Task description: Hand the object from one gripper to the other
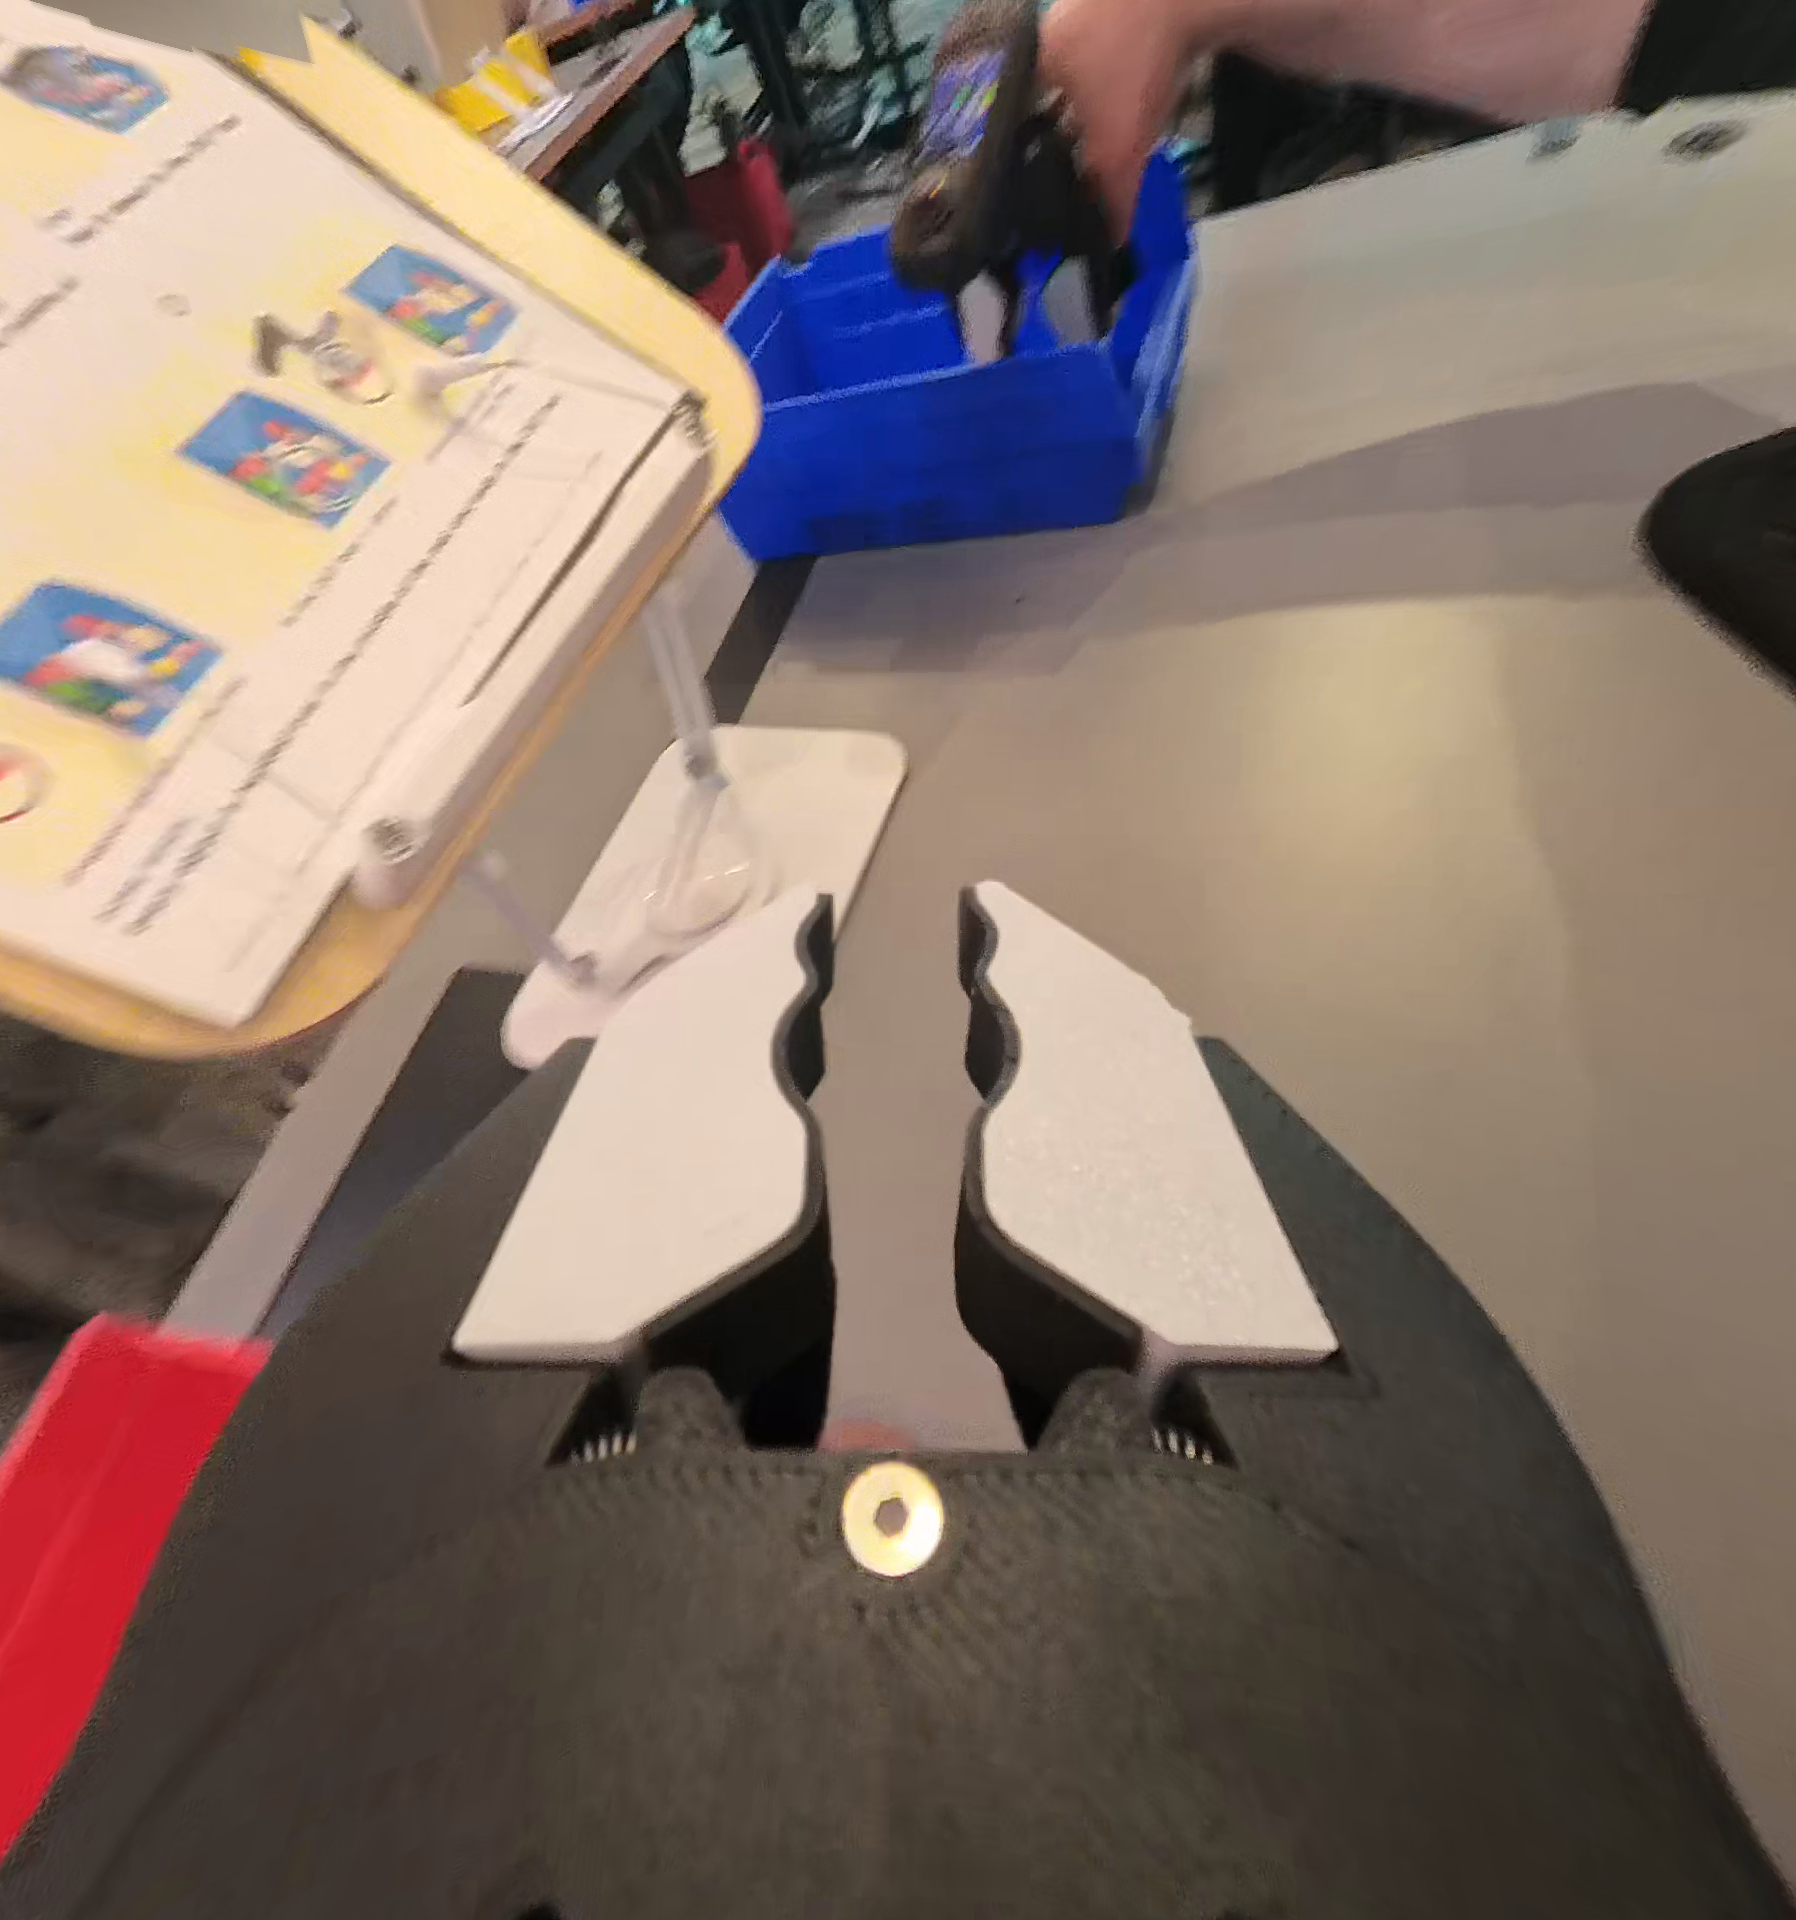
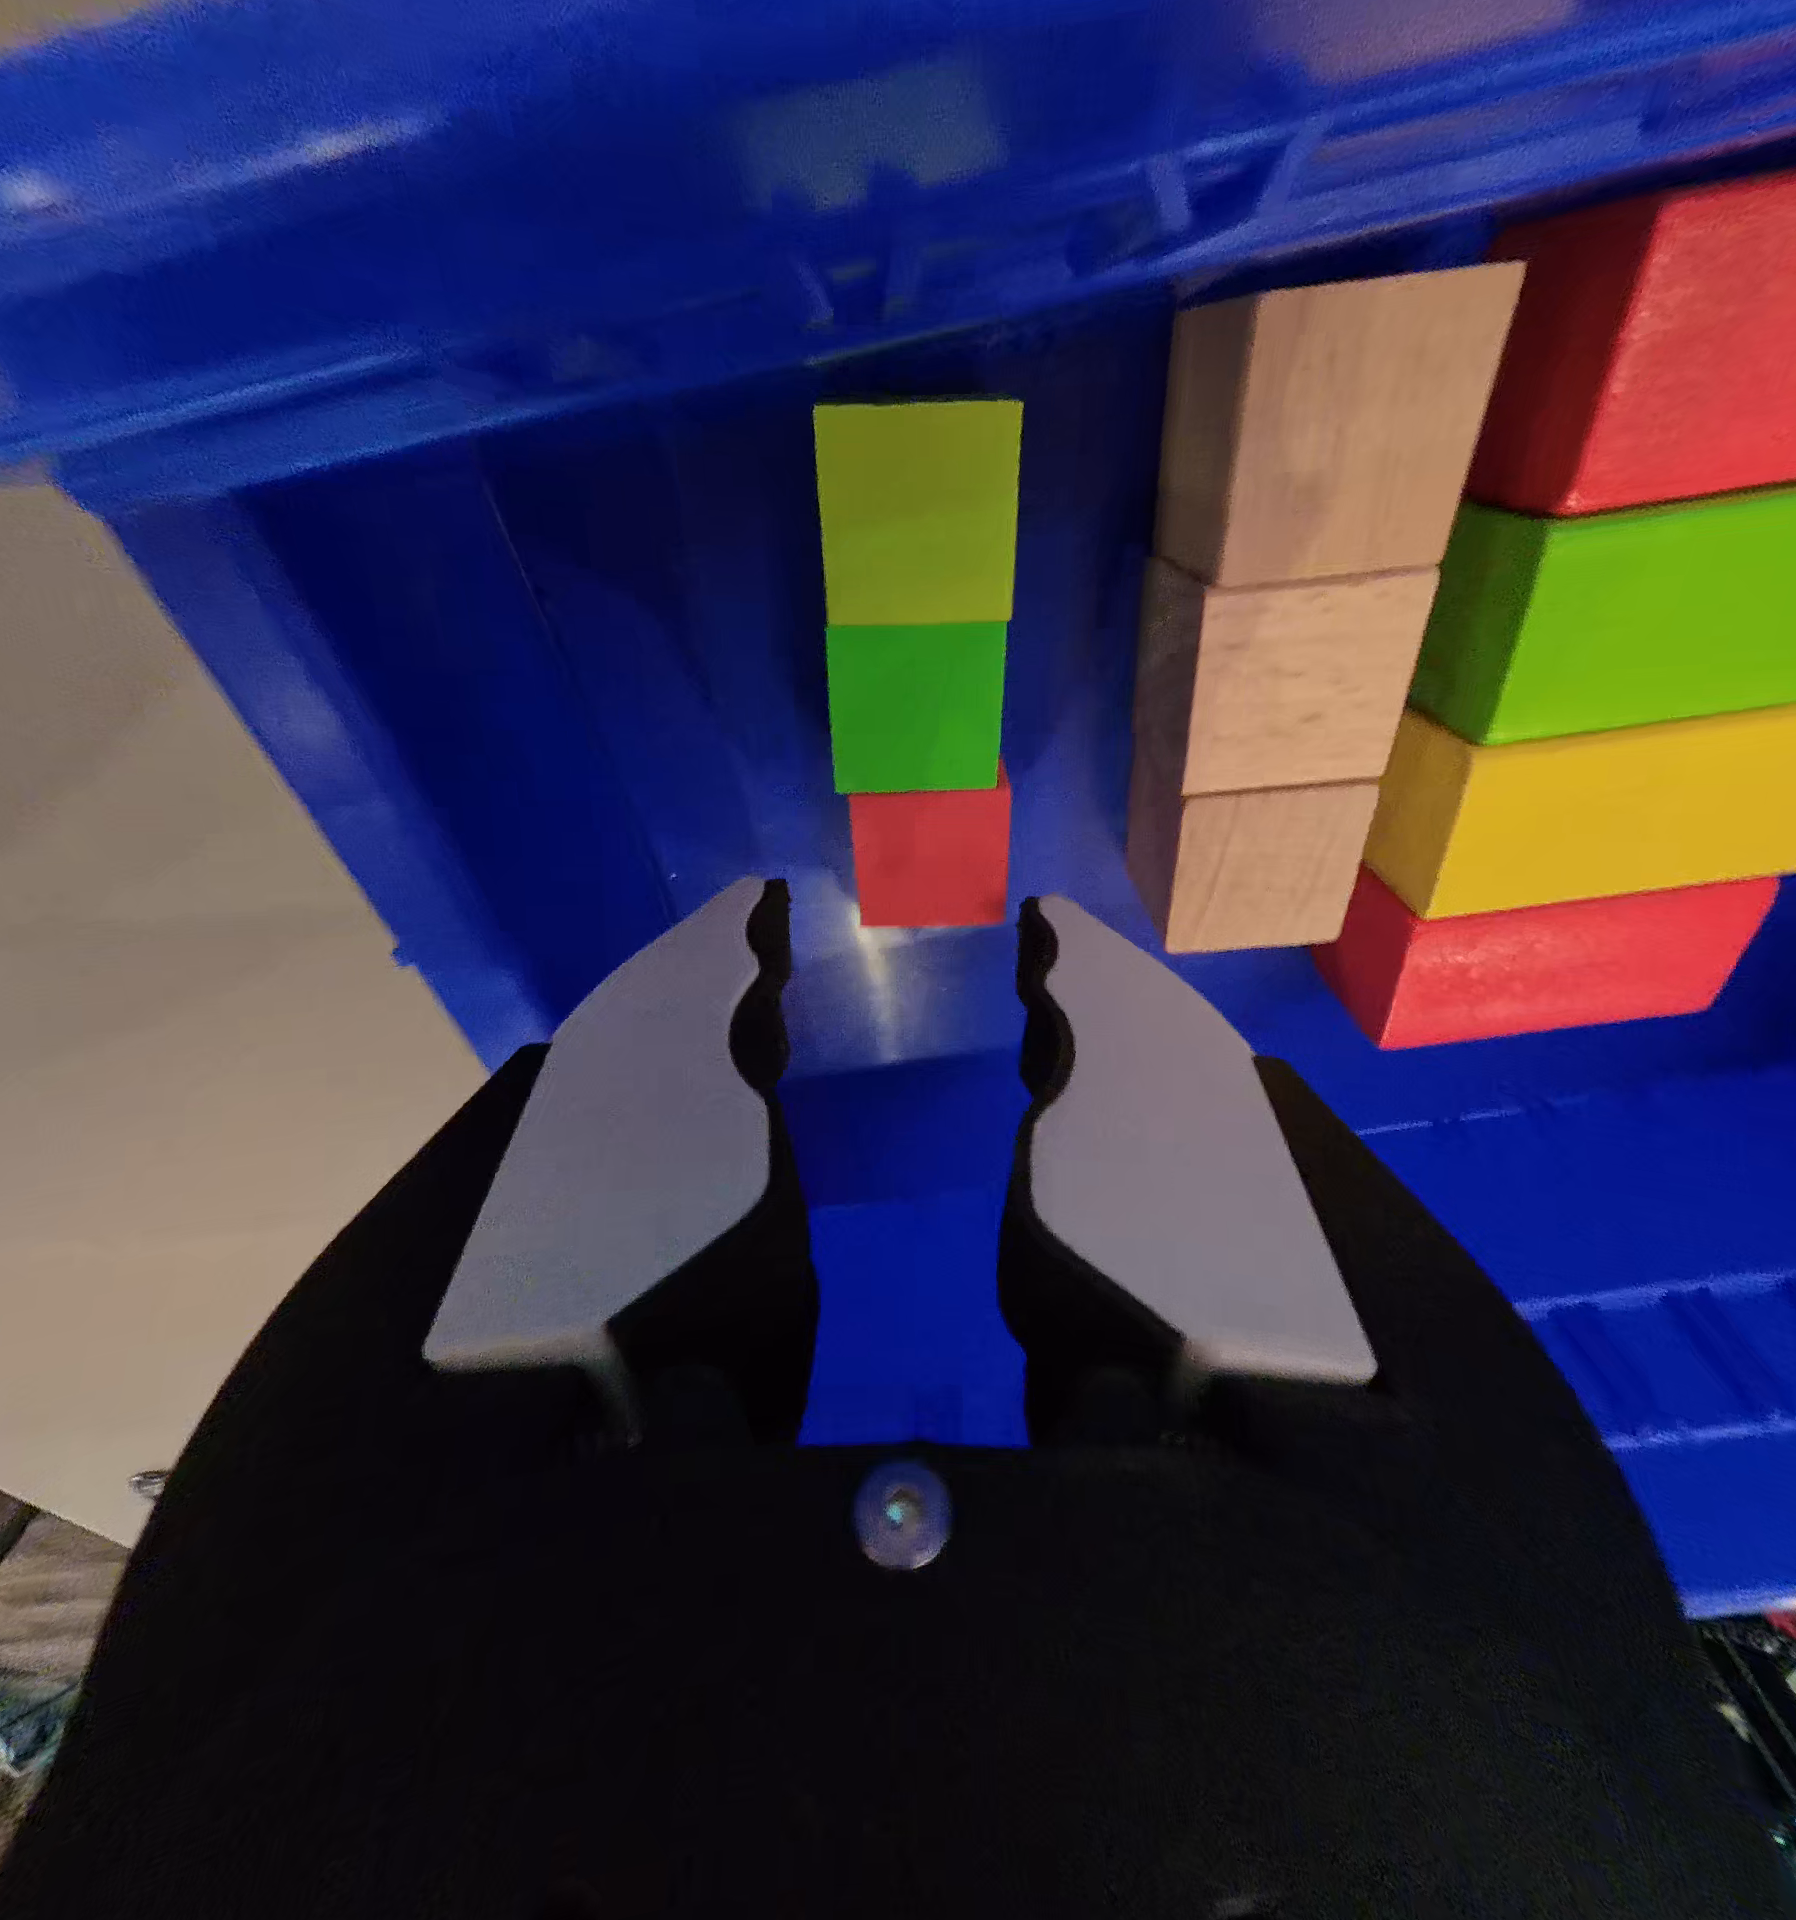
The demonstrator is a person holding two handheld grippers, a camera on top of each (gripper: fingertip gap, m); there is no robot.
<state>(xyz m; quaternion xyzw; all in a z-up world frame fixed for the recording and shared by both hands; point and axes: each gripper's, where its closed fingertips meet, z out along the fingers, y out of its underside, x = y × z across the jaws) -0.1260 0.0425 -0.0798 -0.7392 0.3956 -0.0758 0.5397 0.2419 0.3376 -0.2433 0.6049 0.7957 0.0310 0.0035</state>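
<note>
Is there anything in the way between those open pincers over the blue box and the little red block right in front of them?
Nothing visible. The right gripper is open, with only bare blue bin floor between its fingertips and the small red block. The green block lies beyond, touching the red one.

Left gripper [image 1: 894,904]: jaws parted, nothing between them. Right gripper [image 2: 904,914]: jaws wider apart, bare, tilted downward, gripped by a hand [image 1: 1133,73].

A tilted clipboard [image 1: 281,499] on a white stand [image 1: 769,821], grey table [image 1: 1341,831].
</note>
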